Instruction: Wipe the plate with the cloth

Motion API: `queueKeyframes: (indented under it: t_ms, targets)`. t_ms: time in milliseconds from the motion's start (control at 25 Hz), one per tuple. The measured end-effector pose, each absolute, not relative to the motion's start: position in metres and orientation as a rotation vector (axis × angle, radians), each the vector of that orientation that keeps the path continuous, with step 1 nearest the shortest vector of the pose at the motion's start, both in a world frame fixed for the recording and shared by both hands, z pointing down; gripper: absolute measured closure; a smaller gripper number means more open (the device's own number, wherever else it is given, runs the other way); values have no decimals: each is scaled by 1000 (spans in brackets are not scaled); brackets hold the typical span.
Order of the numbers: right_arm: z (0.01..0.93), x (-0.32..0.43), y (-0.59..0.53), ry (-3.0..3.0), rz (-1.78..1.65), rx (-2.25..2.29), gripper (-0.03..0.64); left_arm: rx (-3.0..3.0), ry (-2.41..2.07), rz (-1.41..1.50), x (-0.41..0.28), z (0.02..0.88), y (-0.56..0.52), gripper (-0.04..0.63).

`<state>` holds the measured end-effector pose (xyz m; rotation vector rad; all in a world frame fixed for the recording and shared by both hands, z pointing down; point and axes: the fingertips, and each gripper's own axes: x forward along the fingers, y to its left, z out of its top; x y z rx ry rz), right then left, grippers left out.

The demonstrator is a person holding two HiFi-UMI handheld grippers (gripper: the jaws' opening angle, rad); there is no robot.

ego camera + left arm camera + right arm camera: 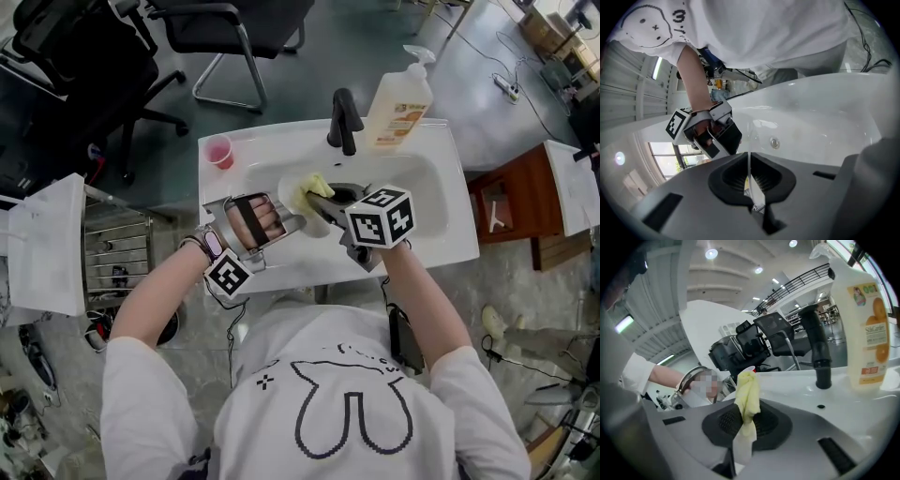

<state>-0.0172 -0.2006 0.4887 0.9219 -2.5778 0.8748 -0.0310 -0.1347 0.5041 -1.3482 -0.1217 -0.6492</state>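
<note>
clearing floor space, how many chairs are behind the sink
2: a black office chair at the top left, a chrome-legged chair just behind the sink. More may be out of frame.

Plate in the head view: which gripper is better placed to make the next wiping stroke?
Right. The right gripper is shut on the yellow cloth, close against the plate, while the left gripper is shut on the plate's rim, holding it over the sink.

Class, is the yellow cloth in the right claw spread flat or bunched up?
Bunched up: the yellow cloth stands as a narrow, crumpled wad pinched in the jaws of the right claw, with no flat sheet showing.
</note>
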Motion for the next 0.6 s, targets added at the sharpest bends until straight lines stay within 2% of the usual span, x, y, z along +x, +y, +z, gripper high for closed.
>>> queueKeyframes:
  t_ms: [240,600]
  targets:
    - [506,-32,-200,-2522,786,878,568,-1343,-134,-647,-32,504,-130,577]
    - [551,4,-223,-2288,842,1071,569,-1362,-110,-650,-39,501,-129,577]
